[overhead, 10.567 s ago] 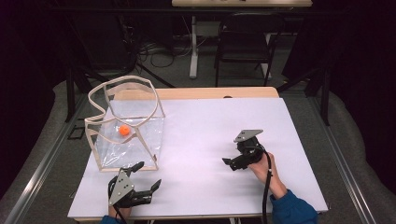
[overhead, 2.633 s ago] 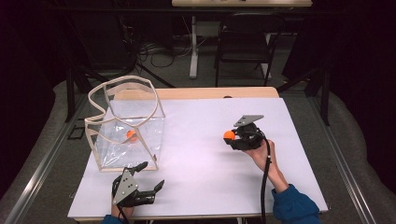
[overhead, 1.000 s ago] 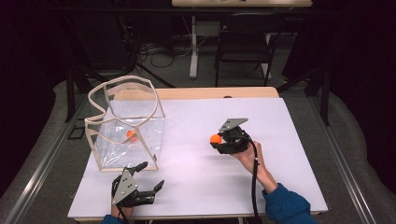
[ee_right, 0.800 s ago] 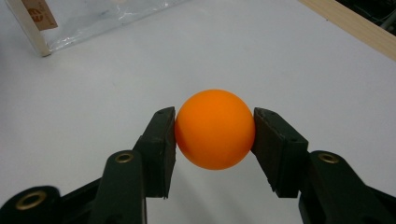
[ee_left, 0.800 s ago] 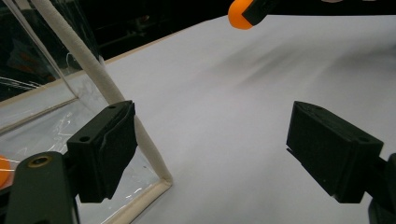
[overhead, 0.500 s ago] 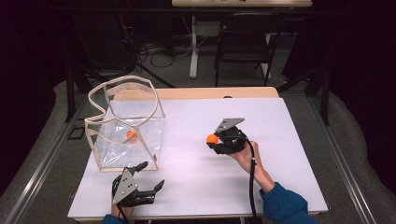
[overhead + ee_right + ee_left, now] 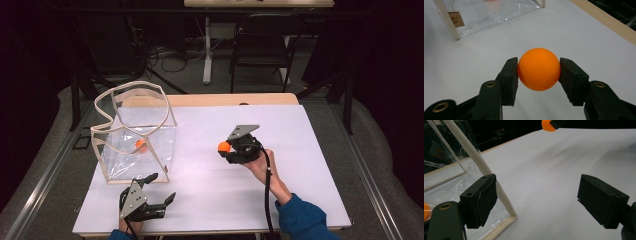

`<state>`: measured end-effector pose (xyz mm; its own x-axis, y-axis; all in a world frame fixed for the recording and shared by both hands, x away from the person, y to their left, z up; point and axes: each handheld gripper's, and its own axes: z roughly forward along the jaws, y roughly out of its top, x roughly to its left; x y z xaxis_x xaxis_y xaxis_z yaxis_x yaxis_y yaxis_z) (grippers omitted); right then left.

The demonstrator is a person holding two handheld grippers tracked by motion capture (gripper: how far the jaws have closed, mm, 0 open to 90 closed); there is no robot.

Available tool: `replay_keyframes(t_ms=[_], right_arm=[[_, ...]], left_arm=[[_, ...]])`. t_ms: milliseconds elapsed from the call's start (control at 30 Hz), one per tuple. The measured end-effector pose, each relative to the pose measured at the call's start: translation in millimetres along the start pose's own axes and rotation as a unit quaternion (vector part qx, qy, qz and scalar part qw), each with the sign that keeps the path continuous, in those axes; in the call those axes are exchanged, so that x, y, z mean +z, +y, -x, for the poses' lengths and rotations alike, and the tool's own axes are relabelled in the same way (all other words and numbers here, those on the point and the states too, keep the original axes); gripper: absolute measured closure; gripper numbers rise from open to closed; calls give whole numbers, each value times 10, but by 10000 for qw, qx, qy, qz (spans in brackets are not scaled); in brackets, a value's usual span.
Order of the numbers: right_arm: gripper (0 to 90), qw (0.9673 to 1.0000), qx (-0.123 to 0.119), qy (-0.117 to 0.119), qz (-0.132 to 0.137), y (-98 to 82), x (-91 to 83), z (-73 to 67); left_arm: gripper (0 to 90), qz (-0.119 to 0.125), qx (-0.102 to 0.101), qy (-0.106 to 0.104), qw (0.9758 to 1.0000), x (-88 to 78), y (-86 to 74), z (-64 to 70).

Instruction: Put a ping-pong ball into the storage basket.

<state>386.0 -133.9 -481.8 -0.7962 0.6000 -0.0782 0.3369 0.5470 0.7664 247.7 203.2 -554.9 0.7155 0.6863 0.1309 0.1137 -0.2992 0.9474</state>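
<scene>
High view: we see a white surface (image 7: 200, 195) carrying a clear bag (image 7: 135, 135) at its left with one orange ball (image 7: 140, 145) inside. The left hand-held gripper (image 7: 155, 192) rests near it, jaws spread. The right hand-held gripper (image 7: 225, 150) pinches a second orange ball (image 7: 539, 69) mid-surface.

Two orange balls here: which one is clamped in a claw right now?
The small orange ball over the white table, pinched between the right claw's jaws. The other orange ball sits loose inside the clear plastic bag.
</scene>
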Motion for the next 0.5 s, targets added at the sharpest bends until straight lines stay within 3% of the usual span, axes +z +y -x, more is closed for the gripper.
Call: replay_keyframes(t_ms=[500], right_arm=[[507,9999,-62,73,32,113,21,-29]], left_arm=[[160,11,17,-1,10000,2,7,-2]])
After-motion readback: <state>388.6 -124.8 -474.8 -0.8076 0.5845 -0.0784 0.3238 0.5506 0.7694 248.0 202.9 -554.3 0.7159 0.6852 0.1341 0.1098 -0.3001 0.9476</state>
